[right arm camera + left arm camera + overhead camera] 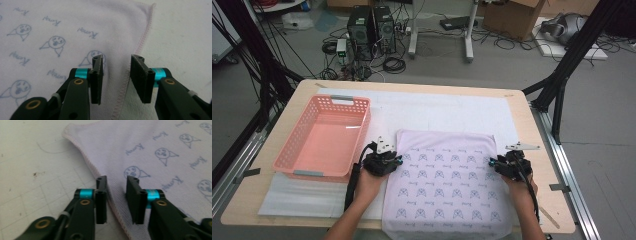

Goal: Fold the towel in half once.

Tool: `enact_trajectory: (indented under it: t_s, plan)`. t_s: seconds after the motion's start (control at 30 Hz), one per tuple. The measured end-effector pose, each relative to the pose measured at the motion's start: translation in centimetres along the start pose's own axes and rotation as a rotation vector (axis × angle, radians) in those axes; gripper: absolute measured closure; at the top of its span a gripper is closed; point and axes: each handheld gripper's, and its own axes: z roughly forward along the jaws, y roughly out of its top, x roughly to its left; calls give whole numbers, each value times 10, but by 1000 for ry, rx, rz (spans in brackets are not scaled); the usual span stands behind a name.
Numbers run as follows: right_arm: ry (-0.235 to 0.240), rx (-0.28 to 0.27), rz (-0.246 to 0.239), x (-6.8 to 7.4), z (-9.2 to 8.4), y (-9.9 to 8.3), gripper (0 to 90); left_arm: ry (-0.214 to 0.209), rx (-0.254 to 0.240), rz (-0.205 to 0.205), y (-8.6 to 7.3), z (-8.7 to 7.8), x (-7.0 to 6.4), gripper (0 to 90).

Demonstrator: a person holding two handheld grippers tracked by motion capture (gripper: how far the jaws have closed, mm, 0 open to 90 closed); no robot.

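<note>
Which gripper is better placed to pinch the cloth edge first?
Left, probably: the left gripper straddles the cloth hem with a narrower gap. The right gripper also straddles its hem, slightly wider.

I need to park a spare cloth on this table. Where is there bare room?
Free: the white mat strip beyond the printed towel, beside the pink basket, and the empty basket itself. Crowded: the towel's side edges, where the left gripper and right gripper sit.

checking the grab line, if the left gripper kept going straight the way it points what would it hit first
Most likely the printed cloth itself: the left gripper straddles its hemmed side edge, jaws apart, cloth running on ahead between them. Depth is unclear, but it seems to point down at the cloth.
</note>
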Motion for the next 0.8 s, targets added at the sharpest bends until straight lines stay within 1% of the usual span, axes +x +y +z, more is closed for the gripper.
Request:
enact_trajectory:
  t_s: [0.03, 0.07, 0.1, 0.13, 0.2, 0.23, 0.27, 0.3, 0.33, 0.37, 0.47, 0.5, 0.53, 0.57, 0.6, 0.63, 0.67, 0.73, 0.8]
  plan:
    - [7, 1, 3, 0, 0, 0, 730, -3, 3, -6, 0, 0, 0, 834]
    - [39, 5, 8, 0, -1, 0, 860, -4, -1, -36, 0, 0, 0, 849]
    - [50, 5, 16, 1, -1, 0, 860, -11, -3, -71, 0, 1, 1, 856]
    - [48, 9, 12, 2, -1, 1, 866, -15, 0, -100, 1, 0, 3, 861]
    - [54, 10, 29, -1, -1, 2, 872, 5, -26, -125, 2, 0, 5, 867]
    - [42, -3, 31, -1, -2, 3, 873, -3, -43, -146, 2, 0, 7, 868]
    - [42, -28, 31, -4, -3, 4, 875, -5, -60, -167, 2, 0, 9, 869]
    - [42, -47, 48, -6, -5, 6, 875, -7, -71, -181, 2, 0, 11, 869]
    - [43, -69, 54, -9, -6, 7, 875, -12, -77, -199, 3, 0, 13, 869]
    - [41, -83, 61, -11, -7, 10, 876, -18, -74, -207, 7, 0, 15, 869]
    - [40, -124, 84, -17, -9, 16, 875, -18, -115, -221, 21, -6, 20, 869]
    - [48, -139, 99, -19, -10, 18, 875, -23, -133, -233, 26, -8, 21, 869]
    - [61, -153, 116, -20, -11, 19, 874, -25, -138, -235, 29, -10, 22, 869]
    - [71, -160, 121, -21, -13, 19, 874, -32, -141, -234, 30, -11, 22, 869]
    - [80, -168, 128, -20, -16, 18, 874, -46, -141, -230, 30, -13, 22, 868]
    - [84, -181, 121, -21, -19, 16, 874, -58, -144, -218, 29, -15, 21, 868]
    - [96, -194, 121, -21, -23, 14, 873, -64, -154, -215, 28, -18, 20, 867]
    - [126, -216, 121, -21, -33, 10, 872, -91, -176, -222, 25, -26, 19, 866]
    - [155, -236, 113, -20, -42, 5, 870, -108, -193, -217, 21, -34, 17, 866]
